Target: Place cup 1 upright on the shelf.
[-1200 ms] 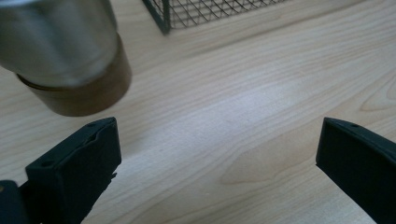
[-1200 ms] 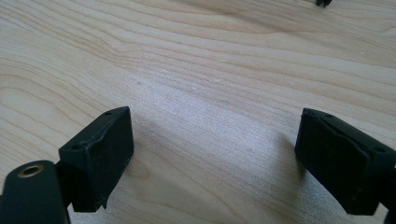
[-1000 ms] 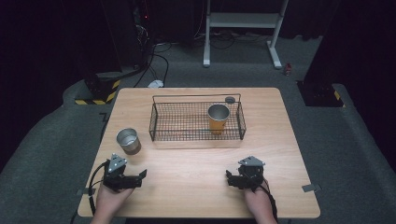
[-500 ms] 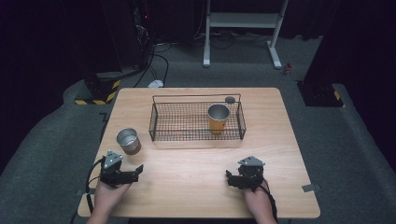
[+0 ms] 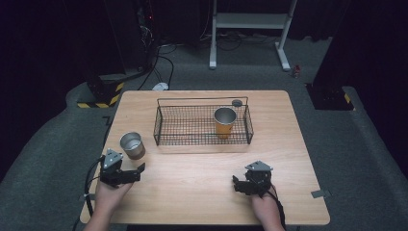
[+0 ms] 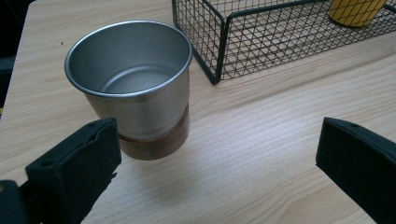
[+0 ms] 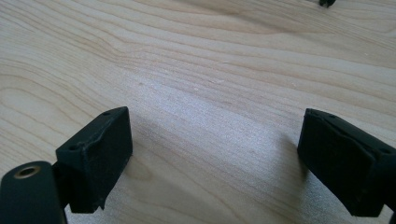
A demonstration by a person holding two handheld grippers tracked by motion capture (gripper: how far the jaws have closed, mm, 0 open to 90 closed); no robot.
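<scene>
**Tip risk on the steel cup**

Left claw (image 5: 129, 172) spread wide, holding nothing. Steel cup (image 6: 133, 84) stands upright just ahead of it, off toward its left jaw, near the wire basket (image 5: 202, 126) corner. If it advances off-centre, that jaw likely clips the wall and topples the cup. Right claw (image 5: 240, 184) also spread, empty, low over bare counter (image 7: 210, 70).

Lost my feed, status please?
Both grippers open: left gripper nearing steel cup, right gripper idle. Orange cup in basket. Path clear.
</scene>
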